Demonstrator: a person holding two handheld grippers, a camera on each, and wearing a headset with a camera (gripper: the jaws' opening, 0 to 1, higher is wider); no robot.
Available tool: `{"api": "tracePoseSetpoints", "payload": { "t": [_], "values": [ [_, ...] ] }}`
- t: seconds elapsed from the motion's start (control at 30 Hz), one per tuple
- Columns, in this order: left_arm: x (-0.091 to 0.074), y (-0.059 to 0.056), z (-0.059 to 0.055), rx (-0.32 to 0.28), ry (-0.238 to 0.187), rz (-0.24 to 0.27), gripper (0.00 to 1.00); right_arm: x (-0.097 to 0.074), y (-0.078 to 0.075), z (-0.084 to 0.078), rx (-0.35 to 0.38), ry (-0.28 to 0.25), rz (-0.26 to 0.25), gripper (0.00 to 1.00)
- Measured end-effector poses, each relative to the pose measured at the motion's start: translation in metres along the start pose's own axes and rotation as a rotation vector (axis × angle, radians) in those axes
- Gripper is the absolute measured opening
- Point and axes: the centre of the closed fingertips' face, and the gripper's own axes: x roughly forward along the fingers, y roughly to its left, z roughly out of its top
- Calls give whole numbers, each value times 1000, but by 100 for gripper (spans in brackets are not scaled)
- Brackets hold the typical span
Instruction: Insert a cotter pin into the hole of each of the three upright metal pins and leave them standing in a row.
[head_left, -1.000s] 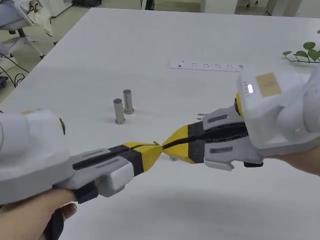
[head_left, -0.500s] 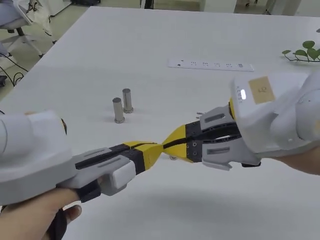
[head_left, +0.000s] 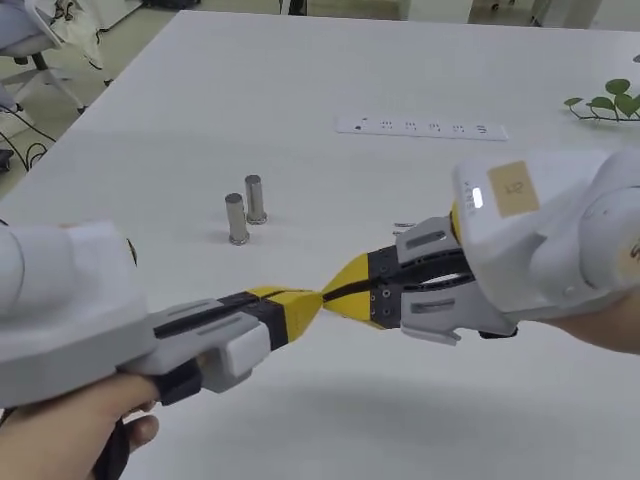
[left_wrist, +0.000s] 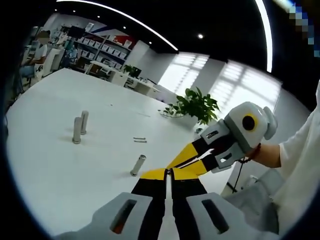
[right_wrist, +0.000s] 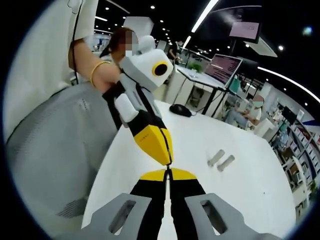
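Two grey metal pins (head_left: 237, 218) (head_left: 255, 199) stand upright close together on the white table (head_left: 300, 100). In the left gripper view a third pin (left_wrist: 138, 165) lies tilted on the table just beyond my jaws. My left gripper (head_left: 317, 298) and right gripper (head_left: 326, 295) meet tip to tip above the table, both shut. A thin dark sliver (right_wrist: 169, 164) shows where the tips join; it looks like a cotter pin pinched from both ends. Two loose cotter pins (left_wrist: 140, 140) lie farther out on the table.
A white power strip (head_left: 420, 128) lies across the far middle of the table. A green plant (head_left: 605, 108) sits at the far right edge. Desks, screens and people fill the room behind the table.
The grippers' tips stay joined. The right gripper's body has edged left and slightly down. The small grey piece seen under the tips earlier is now covered.
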Motion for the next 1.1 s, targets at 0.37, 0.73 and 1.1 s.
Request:
{"api": "tracePoseSetpoints", "payload": {
  "t": [0.37,0.73,1.1],
  "values": [
    [1,1,0,-52,-5,1,0,-1,-1,0,-2,-5,-25,3],
    [2,4,-1,-64,1,13,0,0,-1,-6,17,12,-41,7],
    [1,4,-2,2,8,19,0,-6,-4,-14,270,-42,-31,14]
  ]
}}
